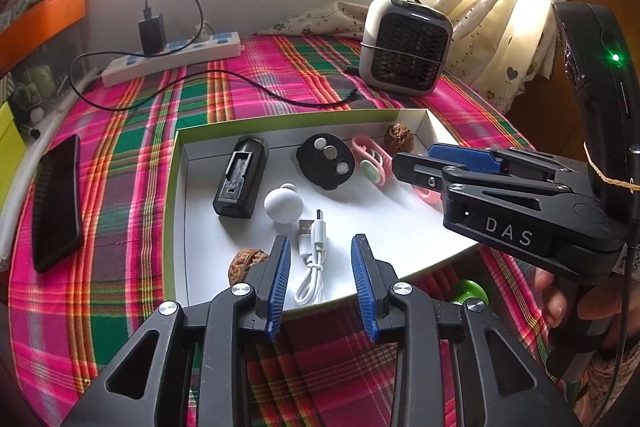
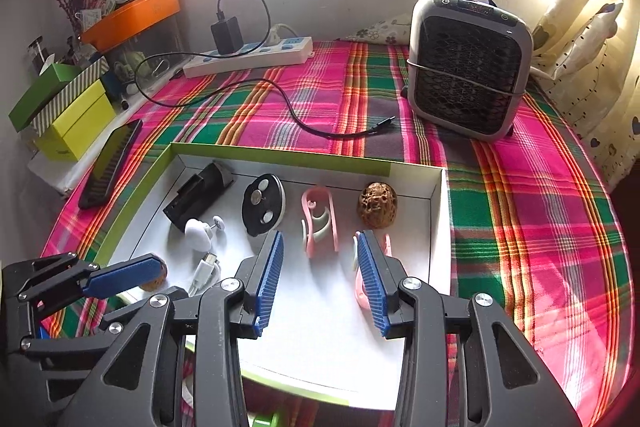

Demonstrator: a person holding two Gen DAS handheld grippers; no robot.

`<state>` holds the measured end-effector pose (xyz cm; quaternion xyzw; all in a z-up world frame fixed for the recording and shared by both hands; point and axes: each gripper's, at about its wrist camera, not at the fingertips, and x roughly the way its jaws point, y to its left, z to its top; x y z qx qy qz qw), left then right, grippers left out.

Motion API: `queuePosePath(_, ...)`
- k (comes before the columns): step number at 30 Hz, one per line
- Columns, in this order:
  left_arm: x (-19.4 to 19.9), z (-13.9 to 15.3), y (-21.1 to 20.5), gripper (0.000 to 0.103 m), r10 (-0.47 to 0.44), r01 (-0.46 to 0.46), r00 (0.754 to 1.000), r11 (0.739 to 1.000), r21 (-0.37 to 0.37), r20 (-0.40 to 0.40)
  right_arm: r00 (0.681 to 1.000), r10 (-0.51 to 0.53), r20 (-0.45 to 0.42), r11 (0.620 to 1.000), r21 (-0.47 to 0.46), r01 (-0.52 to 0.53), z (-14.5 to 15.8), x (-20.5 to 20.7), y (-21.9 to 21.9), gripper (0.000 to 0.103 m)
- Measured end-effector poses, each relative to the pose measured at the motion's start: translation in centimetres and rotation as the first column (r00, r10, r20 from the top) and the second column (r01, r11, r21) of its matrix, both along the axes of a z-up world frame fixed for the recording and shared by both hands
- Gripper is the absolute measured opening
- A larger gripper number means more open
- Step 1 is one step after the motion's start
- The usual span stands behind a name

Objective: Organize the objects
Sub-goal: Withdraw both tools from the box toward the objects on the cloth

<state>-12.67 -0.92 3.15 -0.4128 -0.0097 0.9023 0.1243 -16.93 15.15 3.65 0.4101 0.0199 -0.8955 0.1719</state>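
Shallow box (image 2: 438,211) sits on the tablecloth (image 2: 540,207) right before me. Inside, back row from left: battery charger (image 2: 198,197), round disc (image 2: 262,205), clip (image 2: 320,223), walnut (image 2: 378,205). In front of the charger lies a knob (image 2: 198,233); nearer still a coiled cable (image 1: 314,259), with a second walnut (image 1: 244,263) just to its left in the near left corner. A second clip (image 2: 362,291) lies at the near right. Left of the box, a phone (image 1: 58,203) on the cloth. Behind: power strip (image 2: 252,57) with a plugged-in adapter (image 2: 227,34) at back left, heater (image 2: 466,65) at back right. My left gripper (image 1: 320,267) hangs over the cable, my right gripper (image 2: 320,267) over the near right part of the box.
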Motion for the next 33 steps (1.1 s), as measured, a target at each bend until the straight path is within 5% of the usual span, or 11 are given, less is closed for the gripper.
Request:
queuePosePath(14, 2.8, 0.5, 0.3, 0.03, -0.007, 0.007, 0.999, 1.0, -0.013, -0.041, 0.998, -0.025, -0.049, 1.0, -0.005, 0.025, 0.5, 3.7, 0.9, 0.04)
queuePosePath(33, 5.8, 0.1, -0.9, 0.034, 0.009, -0.005, 0.998, 0.998, 0.069, -0.055, 0.998, -0.021, -0.063, 1.0, -0.005, 0.02, -0.4, 8.2, 2.1, 0.048)
